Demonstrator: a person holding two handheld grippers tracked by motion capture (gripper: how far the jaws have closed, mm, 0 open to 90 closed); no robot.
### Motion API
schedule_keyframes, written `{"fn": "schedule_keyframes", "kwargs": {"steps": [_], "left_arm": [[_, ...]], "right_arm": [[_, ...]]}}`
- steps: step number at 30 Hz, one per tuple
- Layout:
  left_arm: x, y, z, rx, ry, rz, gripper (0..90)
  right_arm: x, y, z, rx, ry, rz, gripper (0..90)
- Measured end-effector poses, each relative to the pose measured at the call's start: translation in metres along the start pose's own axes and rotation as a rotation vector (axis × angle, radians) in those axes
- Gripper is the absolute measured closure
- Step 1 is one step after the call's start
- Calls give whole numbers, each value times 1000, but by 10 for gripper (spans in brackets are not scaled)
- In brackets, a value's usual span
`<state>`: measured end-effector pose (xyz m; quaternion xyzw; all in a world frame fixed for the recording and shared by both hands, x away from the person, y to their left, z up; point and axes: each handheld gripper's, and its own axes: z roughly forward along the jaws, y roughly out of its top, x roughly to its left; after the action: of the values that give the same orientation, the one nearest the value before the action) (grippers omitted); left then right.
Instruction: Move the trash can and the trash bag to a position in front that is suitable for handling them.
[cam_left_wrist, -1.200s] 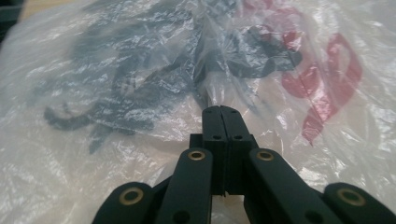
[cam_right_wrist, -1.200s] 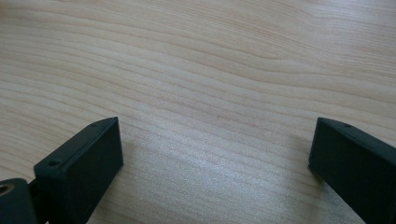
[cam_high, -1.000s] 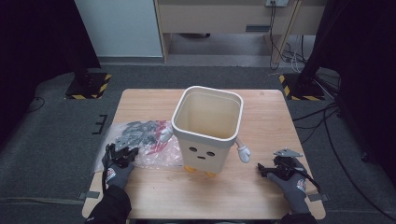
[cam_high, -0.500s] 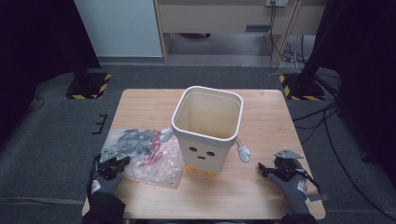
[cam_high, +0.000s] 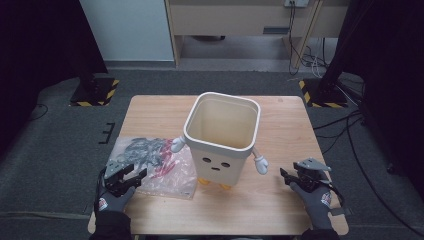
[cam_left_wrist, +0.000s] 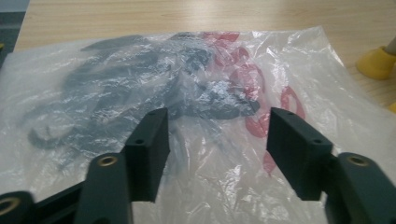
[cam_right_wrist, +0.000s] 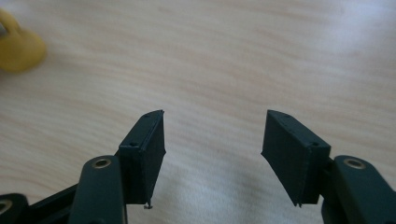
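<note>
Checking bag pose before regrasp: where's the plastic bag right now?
In the high view the plastic bag lies flat on the table's left side, beside the white bin, just ahead of the left hand-held gripper.

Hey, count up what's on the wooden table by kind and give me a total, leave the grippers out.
Cream plastic bin with a face, small arms and yellow feet: 1
Clear plastic bag holding black and red pieces: 1
Total: 2

Right gripper jaws just closing — apart, empty — above table.
</note>
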<state>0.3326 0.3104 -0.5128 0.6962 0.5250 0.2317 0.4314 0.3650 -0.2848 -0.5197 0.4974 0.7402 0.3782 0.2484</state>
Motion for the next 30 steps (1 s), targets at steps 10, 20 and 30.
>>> {"fn": "schedule_keyframes", "kwargs": {"steps": [10, 20, 30], "left_arm": [[-13, 1, 3, -30, -10, 25, 219], [-17, 2, 3, -36, -4, 13, 148], [-18, 1, 5, -10, 1, 6, 146]], "right_arm": [[8, 37, -30, -201, 16, 25, 380], [19, 92, -67, -348, 70, 29, 391], [34, 150, -95, -477, 151, 56, 352]]}}
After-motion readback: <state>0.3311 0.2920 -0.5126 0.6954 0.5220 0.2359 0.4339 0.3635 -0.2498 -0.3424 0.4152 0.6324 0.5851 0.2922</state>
